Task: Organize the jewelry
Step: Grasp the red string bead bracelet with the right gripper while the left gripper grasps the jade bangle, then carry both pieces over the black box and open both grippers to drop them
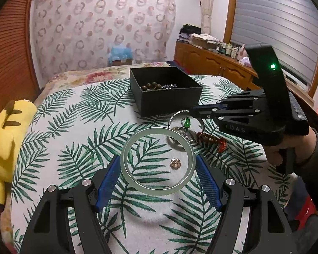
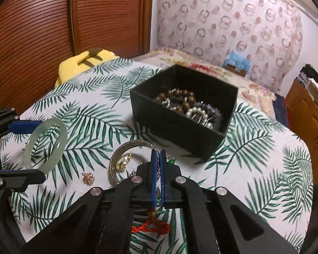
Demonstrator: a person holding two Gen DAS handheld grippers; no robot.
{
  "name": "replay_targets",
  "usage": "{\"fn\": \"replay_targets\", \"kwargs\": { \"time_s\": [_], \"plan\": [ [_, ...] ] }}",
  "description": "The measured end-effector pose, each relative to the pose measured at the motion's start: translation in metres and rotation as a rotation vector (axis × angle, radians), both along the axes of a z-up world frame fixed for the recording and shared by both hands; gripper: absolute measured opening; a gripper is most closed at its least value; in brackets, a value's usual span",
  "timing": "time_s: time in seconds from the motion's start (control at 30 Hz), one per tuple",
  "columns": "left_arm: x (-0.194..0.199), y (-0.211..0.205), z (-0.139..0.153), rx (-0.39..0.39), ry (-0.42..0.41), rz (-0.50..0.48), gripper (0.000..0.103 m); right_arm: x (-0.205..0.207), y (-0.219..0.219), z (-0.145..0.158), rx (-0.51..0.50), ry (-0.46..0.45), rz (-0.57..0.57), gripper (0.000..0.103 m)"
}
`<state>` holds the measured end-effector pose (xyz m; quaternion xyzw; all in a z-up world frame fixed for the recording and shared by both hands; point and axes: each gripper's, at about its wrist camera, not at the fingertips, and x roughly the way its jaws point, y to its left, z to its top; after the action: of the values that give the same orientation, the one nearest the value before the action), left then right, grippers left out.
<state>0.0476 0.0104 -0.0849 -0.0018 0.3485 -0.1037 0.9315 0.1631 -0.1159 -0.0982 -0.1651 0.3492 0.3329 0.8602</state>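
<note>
My left gripper (image 1: 159, 160) is shut on a pale green jade bangle (image 1: 127, 169), held flat a little above the leaf-print cloth; it also shows in the right wrist view (image 2: 62, 139). My right gripper (image 2: 158, 152) is shut on a silver bangle (image 2: 135, 142) at its rim, just in front of the black jewelry box (image 2: 180, 131). The box (image 1: 169, 101) holds brown wooden beads (image 2: 180, 94) and pearls (image 2: 198, 112). A green pendant (image 1: 187, 123), a small gold flower charm (image 1: 175, 162) and a red-brown bead string (image 1: 212, 138) lie on the cloth.
A yellow plush toy (image 1: 4, 146) lies at the bed's left edge. A wooden wardrobe (image 2: 42, 31) stands behind it. A wooden sideboard (image 1: 212, 61) with clutter runs along the right wall. A patterned curtain (image 1: 101, 21) hangs at the back.
</note>
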Motion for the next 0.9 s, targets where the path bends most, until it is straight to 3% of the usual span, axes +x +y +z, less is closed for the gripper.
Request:
{"fn": "replay_targets", "kwargs": {
  "time_s": [0.47,0.9],
  "plan": [
    [0.024,-0.001,0.013,-0.007,-0.026,-0.004,0.069,0.011,-0.008,0.032,0.055,-0.075,0.009,0.003],
    [0.059,0.003,0.03,-0.008,-0.03,0.013,0.069,0.054,-0.017,0.057,0.117,-0.095,0.012,0.003]
  ]
}}
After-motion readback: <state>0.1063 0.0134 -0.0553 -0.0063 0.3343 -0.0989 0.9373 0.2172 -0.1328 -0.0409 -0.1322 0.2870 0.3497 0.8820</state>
